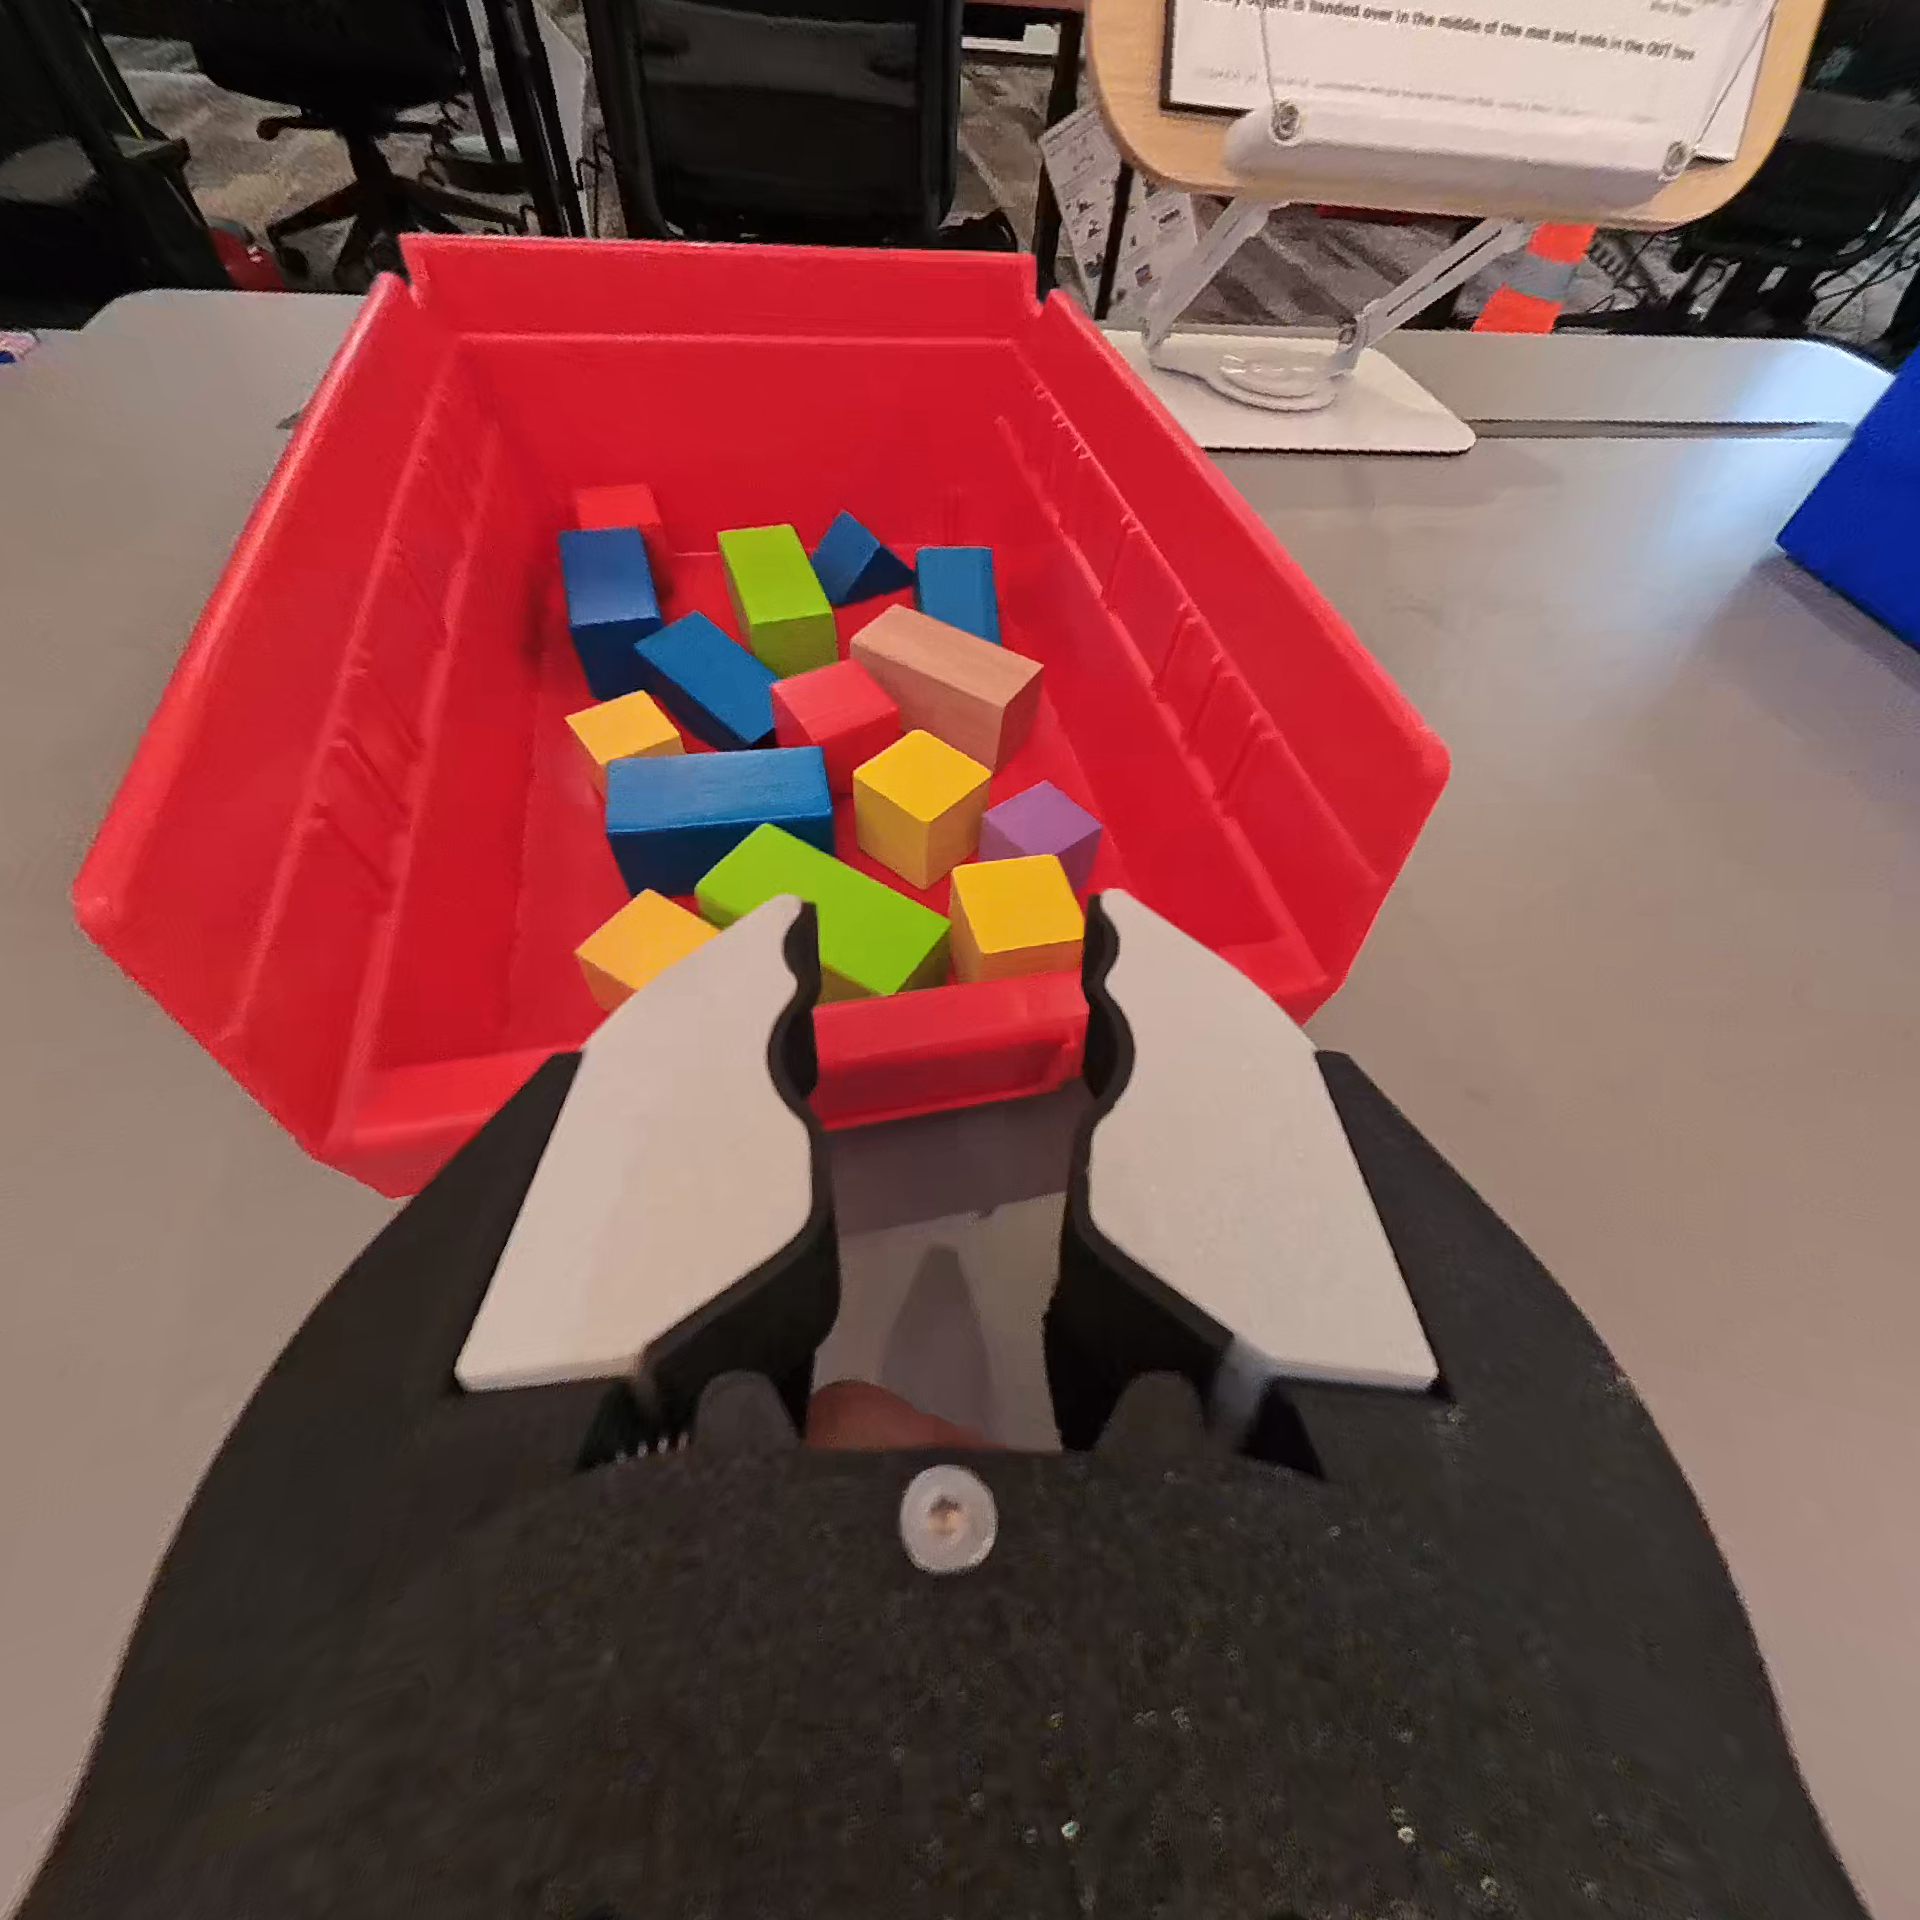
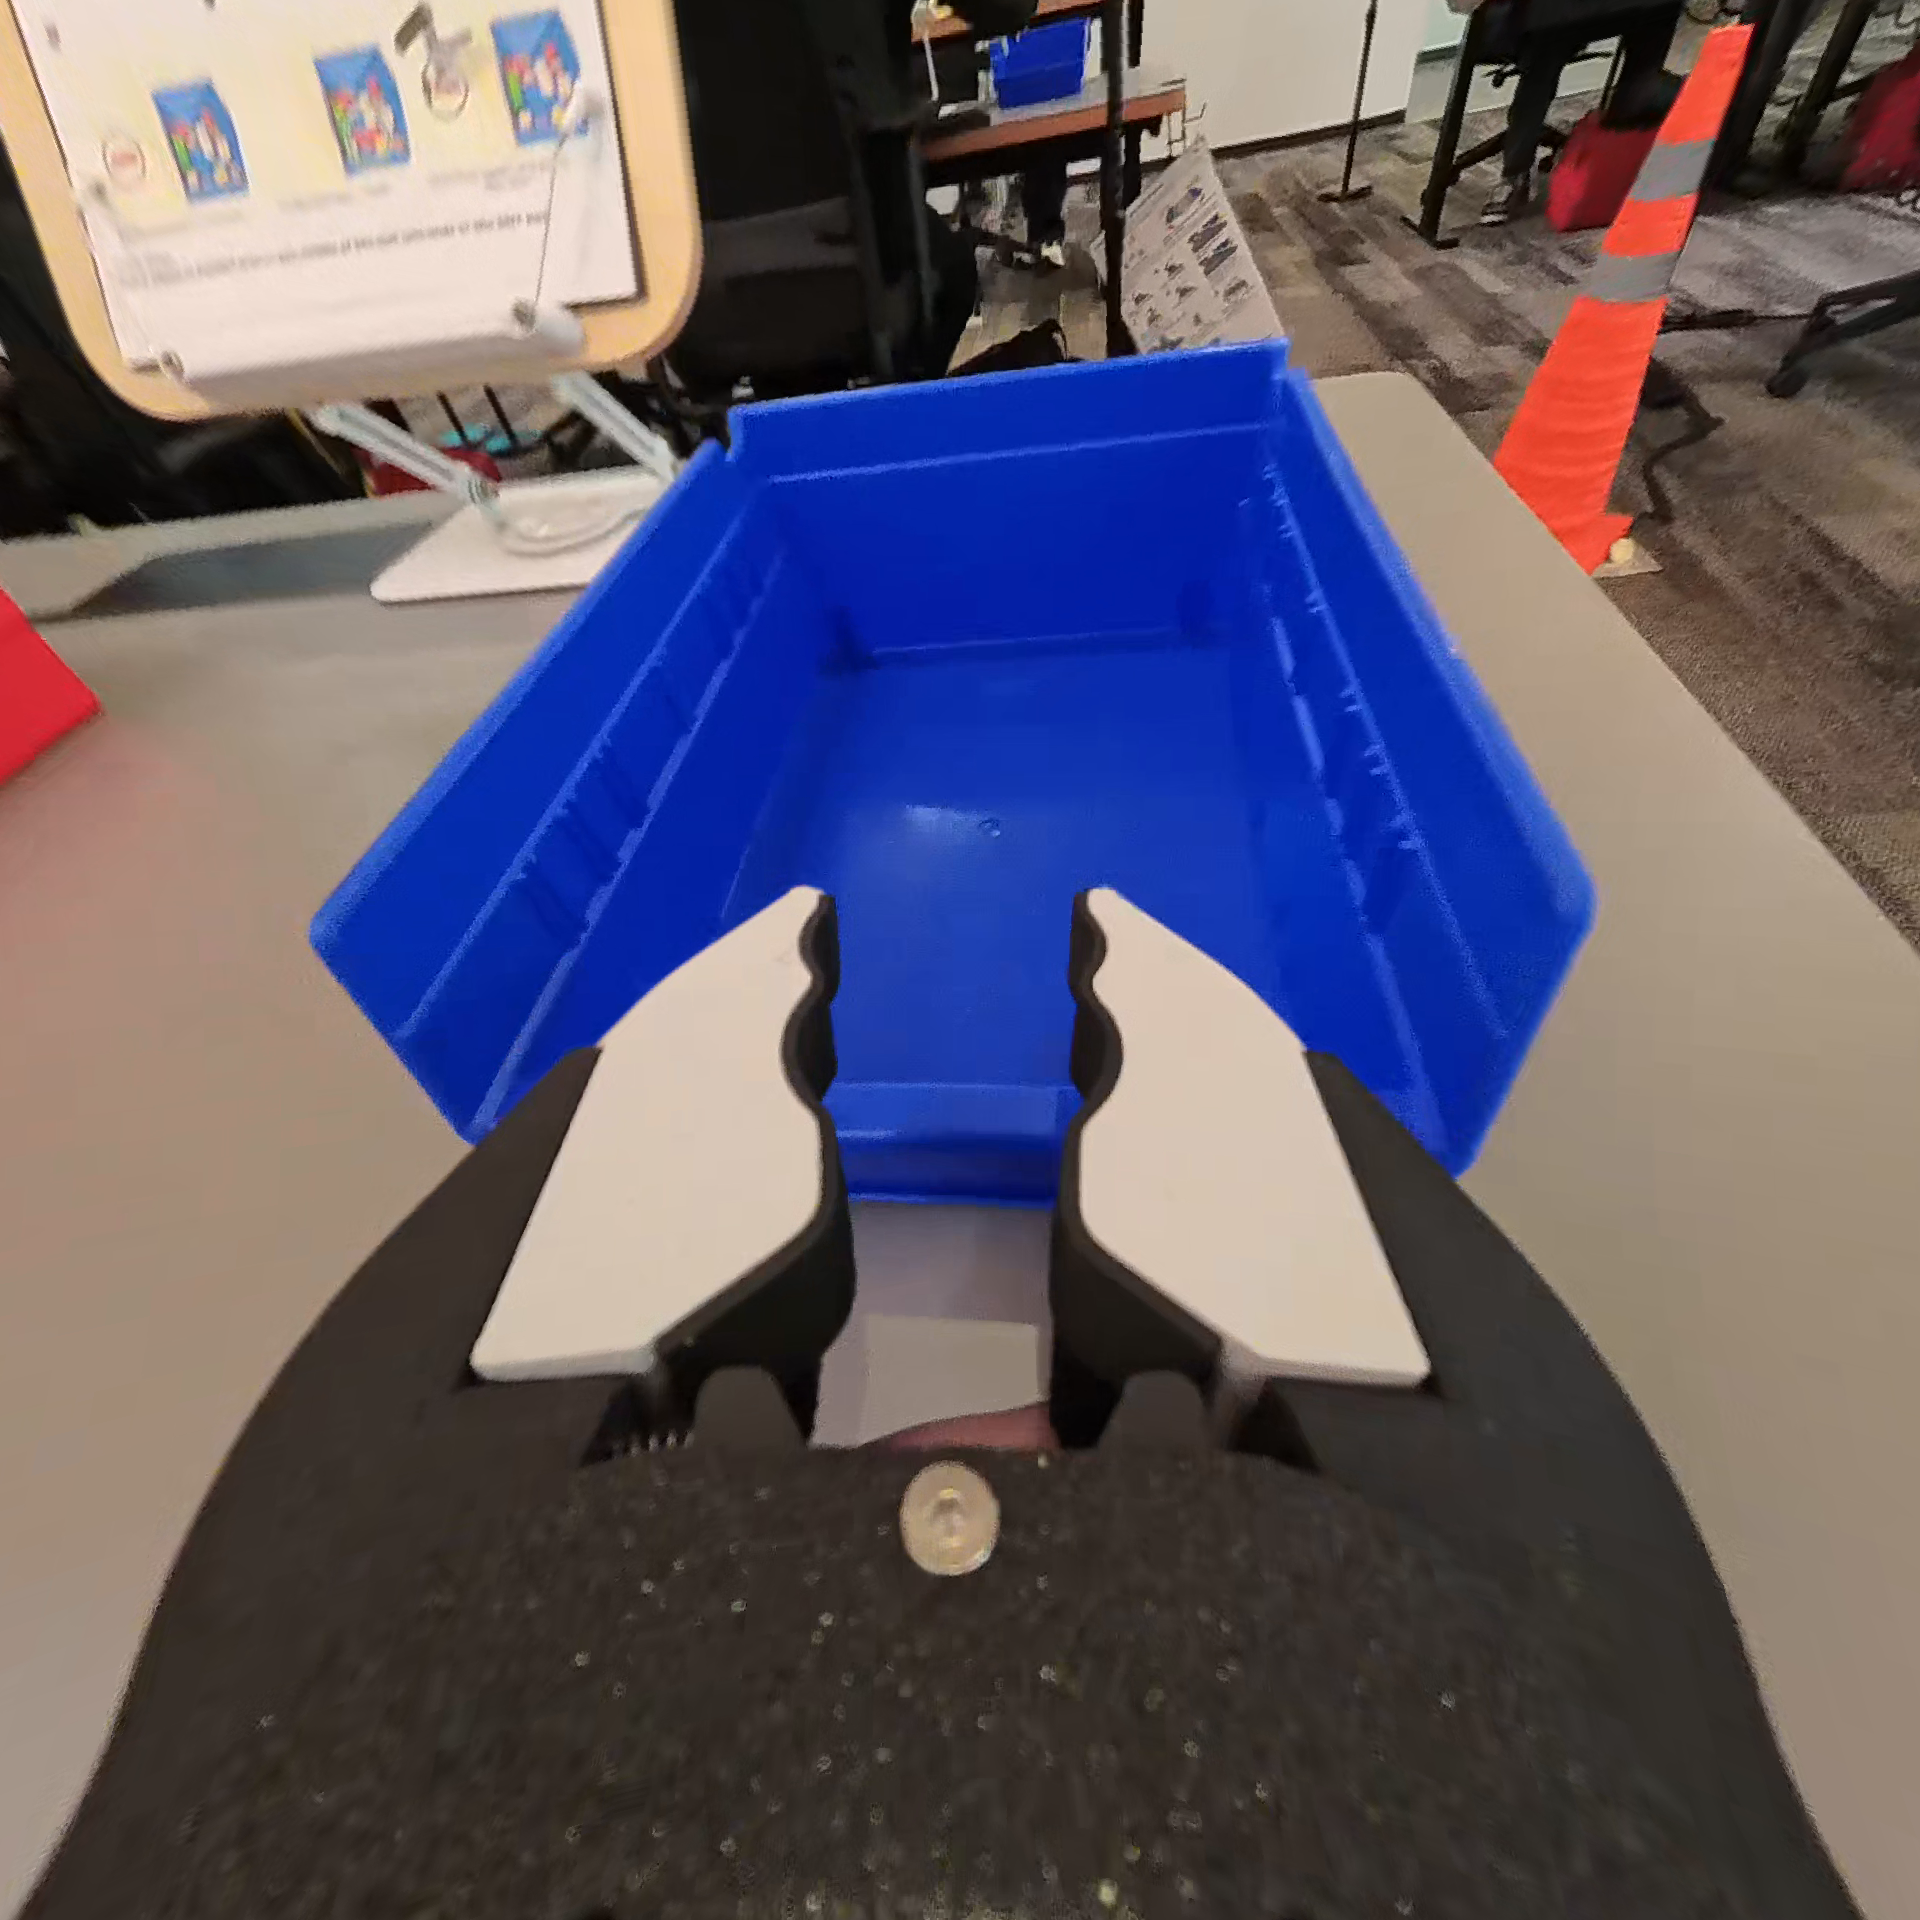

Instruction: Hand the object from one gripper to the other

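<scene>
While both grippers' jaws gape, left gripper [image 1: 943,914] faces glossy wooden blocks [image 1: 821,748] (cubes, bricks), right gripper [image 2: 951,909] ribbed blue bin [image 2: 582,831]

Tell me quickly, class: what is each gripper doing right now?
Left gripper: open, holding nothing, above the near edge of the red bin.
Right gripper: open, holding nothing, over the blue bin.

gripper [image 1: 943,914] open, red bin [image 1: 260,831], blocks [image 1: 920,805]

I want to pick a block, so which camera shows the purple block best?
The left wrist view: the purple block lies in the red bin, unobstructed. The right wrist view shows only a corner of that bin, no blocks.
</scene>
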`<state>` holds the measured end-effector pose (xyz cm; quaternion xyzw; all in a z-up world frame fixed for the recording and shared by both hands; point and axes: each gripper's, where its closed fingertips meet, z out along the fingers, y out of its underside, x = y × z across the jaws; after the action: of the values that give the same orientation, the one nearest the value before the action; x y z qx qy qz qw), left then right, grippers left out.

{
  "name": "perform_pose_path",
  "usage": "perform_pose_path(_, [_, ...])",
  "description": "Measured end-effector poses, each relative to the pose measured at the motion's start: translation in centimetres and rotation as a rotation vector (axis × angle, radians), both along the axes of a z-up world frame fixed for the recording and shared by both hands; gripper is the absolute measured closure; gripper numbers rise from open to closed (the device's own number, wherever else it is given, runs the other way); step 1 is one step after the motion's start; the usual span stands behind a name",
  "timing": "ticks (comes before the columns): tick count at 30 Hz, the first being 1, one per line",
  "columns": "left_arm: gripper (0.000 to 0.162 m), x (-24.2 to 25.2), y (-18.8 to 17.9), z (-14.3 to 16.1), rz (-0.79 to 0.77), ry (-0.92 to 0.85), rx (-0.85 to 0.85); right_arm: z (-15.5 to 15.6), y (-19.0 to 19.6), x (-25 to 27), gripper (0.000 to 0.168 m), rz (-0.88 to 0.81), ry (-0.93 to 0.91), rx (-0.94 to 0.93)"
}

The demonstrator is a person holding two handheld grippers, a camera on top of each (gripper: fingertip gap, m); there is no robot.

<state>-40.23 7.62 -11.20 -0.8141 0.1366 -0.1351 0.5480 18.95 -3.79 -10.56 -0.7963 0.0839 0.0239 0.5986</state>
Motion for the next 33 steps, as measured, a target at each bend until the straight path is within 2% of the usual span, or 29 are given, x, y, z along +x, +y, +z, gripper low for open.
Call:
perform_pose_path(6, [0.114,-0.6,0.2,0.1,0.021,0.016,0.020,-1.1,0.9,-1.5,0.126,0.025,-0.108,-0.069])
perform_pose_path(26, [0.114,0.3,0.0,-1.3,-0.040,0.011,-0.066,-1.7,1.4,-2.2,0.128,0.044,-0.218,-0.106])
perform_pose_path(31, [0.114,1.0,0.5,1.0,-0.096,0.065,-0.120,-1.9,1.2,-2.5,0.129,0.048,-0.285,-0.121])
perform_pose_path(33, [0.113,1.3,1.4,1.9,-0.107,0.053,-0.202,-2.0,1.2,-2.6,0.129,0.055,-0.298,-0.123])
